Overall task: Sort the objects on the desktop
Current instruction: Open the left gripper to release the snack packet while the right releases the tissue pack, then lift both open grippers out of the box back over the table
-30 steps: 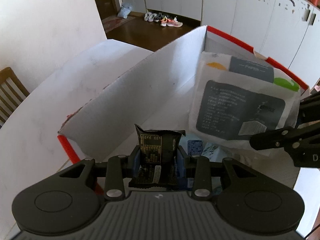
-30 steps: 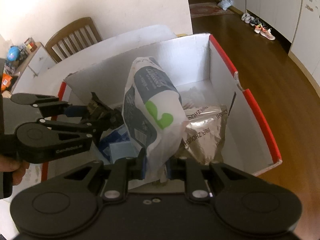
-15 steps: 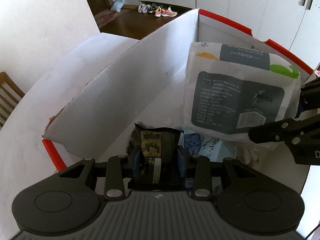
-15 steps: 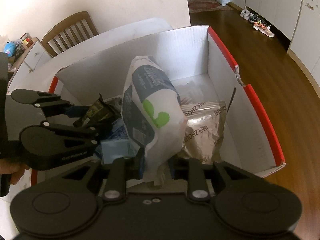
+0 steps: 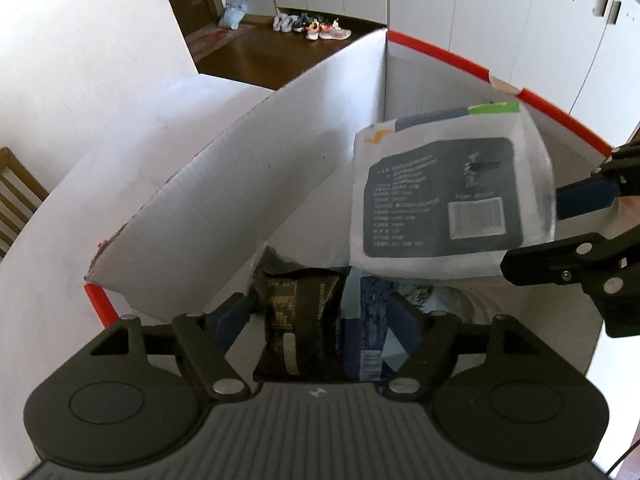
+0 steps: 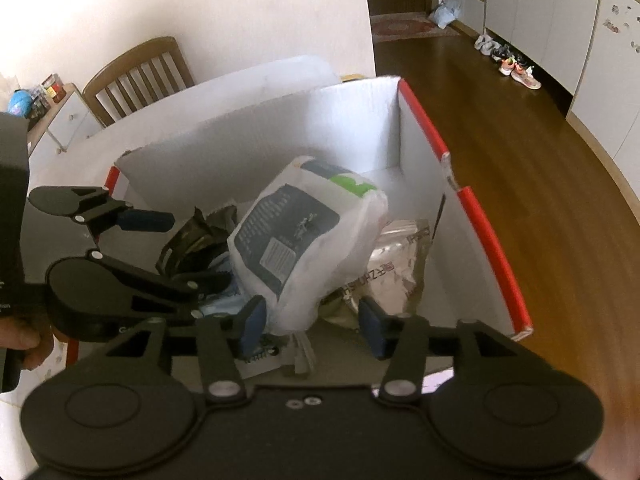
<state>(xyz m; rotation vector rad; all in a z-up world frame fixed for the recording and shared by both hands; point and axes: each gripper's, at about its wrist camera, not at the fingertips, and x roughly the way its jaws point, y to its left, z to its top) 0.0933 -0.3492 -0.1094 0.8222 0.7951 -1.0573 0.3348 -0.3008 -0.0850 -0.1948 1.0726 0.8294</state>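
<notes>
Only partly readable, the white plastic tissue pack (image 6: 308,236) with its dark label panel tips inside the red-edged white cardboard box (image 6: 424,168) (print blurred), covering the silver foil bag (image 6: 394,268) marked "ZHOUH". Both the right gripper (image 6: 312,318) and left gripper (image 5: 320,318) have just spread, pads clear; the black snack packet (image 5: 300,320) has dropped lower.

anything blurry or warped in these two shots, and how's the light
Left wrist view: the tissue pack is motion-smeared, its print unreadable; the box wall bows from fisheye. Right wrist view: the pack is soft too, the silver bag glares, and daylight sheens the floor.
</notes>
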